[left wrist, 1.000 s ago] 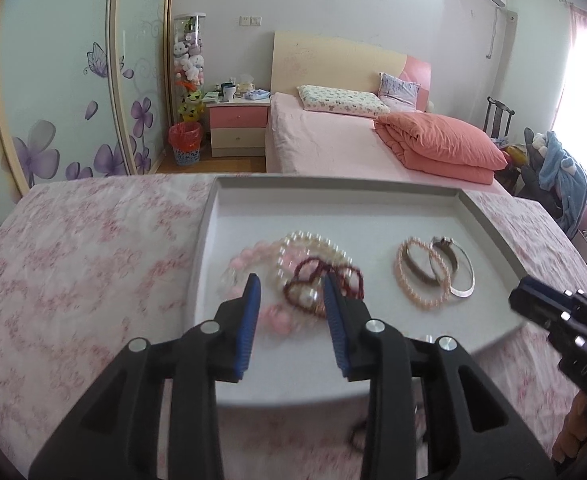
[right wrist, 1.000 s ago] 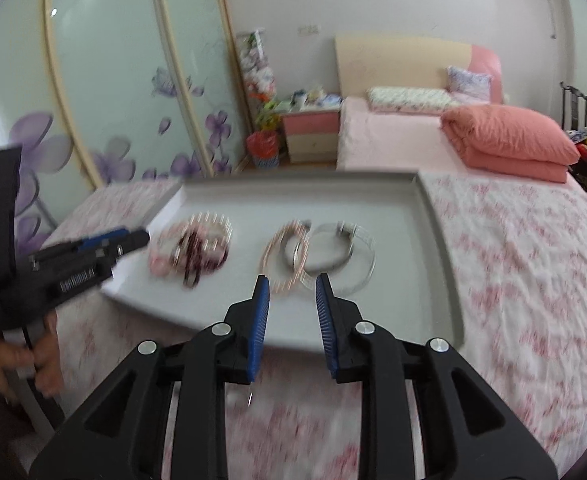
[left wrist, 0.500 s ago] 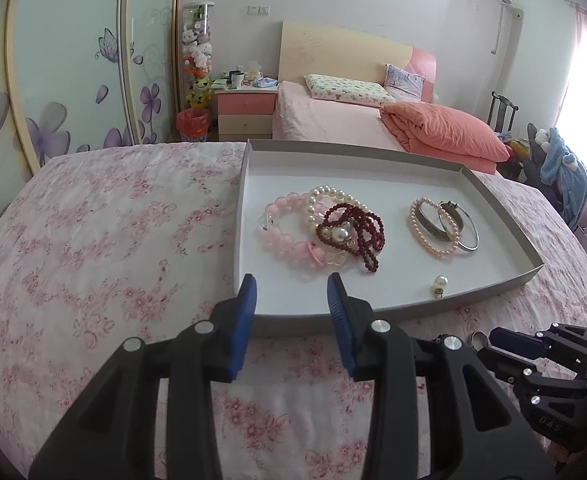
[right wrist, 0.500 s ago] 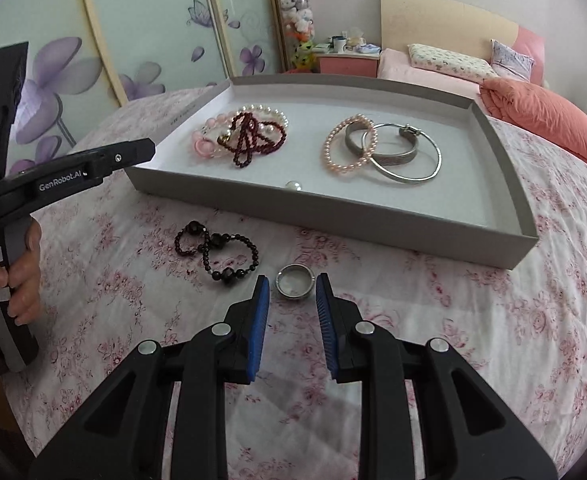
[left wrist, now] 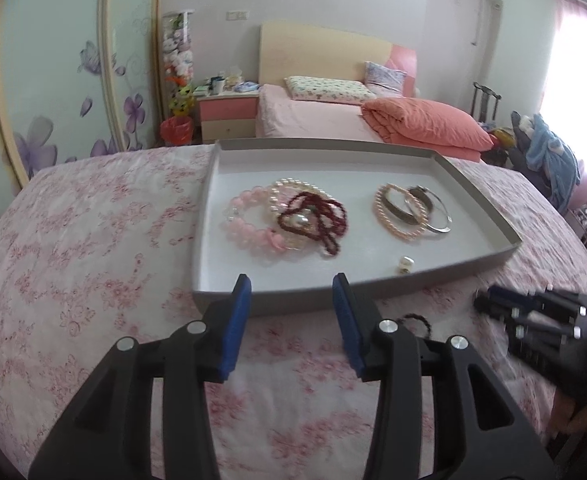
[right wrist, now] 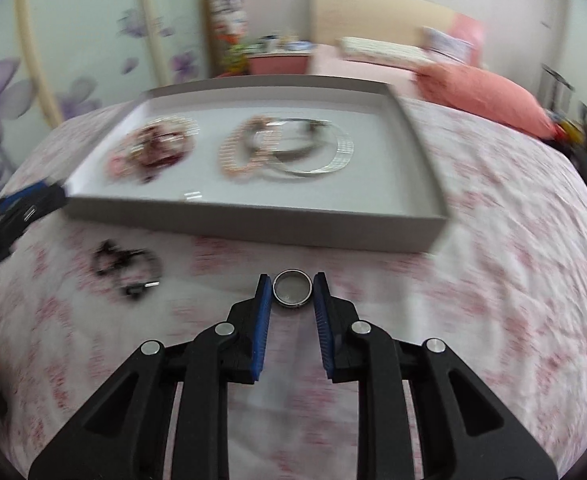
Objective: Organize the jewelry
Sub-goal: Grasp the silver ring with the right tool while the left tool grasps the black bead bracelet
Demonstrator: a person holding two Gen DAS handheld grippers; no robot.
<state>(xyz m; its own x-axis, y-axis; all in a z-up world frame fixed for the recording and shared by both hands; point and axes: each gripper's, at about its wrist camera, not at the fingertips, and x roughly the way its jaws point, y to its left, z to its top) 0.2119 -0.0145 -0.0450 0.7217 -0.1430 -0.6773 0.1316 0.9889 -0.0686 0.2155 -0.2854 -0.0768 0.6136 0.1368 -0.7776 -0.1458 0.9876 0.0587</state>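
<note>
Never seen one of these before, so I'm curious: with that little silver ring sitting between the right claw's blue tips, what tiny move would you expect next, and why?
Probably closing the right gripper on the silver ring. The ring lies on the bedspread between the open jaws, outside the tray that holds the other jewelry.

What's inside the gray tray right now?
The gray tray holds a pile of pink, pearl and dark red bead bracelets, a pink pearl bracelet with bangles, and one loose pearl. Anything under the piles is covered.
</note>
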